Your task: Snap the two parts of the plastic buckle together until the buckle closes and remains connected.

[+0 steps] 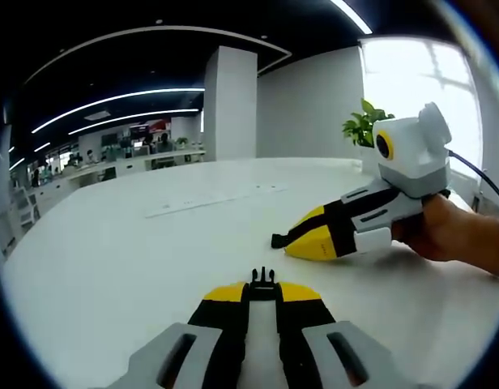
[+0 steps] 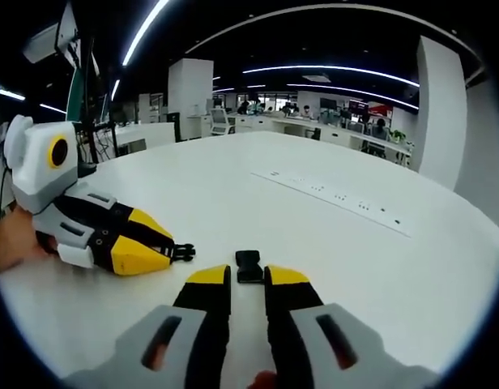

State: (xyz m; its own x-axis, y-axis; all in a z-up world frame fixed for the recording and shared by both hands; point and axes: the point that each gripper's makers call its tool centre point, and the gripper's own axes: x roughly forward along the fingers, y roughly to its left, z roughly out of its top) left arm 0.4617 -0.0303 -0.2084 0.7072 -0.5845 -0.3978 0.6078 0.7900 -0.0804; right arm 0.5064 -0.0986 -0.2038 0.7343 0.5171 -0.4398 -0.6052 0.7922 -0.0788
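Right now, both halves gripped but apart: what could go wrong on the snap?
1. The left gripper holds the pronged half by its back end only, so it could twist as it's pushed in.
2. The socket half sticks out little past the right gripper, so the jaws may collide before it clicks.

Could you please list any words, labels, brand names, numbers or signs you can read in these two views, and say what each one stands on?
No text can be read in either view.
Red sign on the far office wall: too small and blurred to read.
Small dark marks on the strip set in the white table: too small to read.
Left gripper, right gripper and both buckle parts: no lettering visible.
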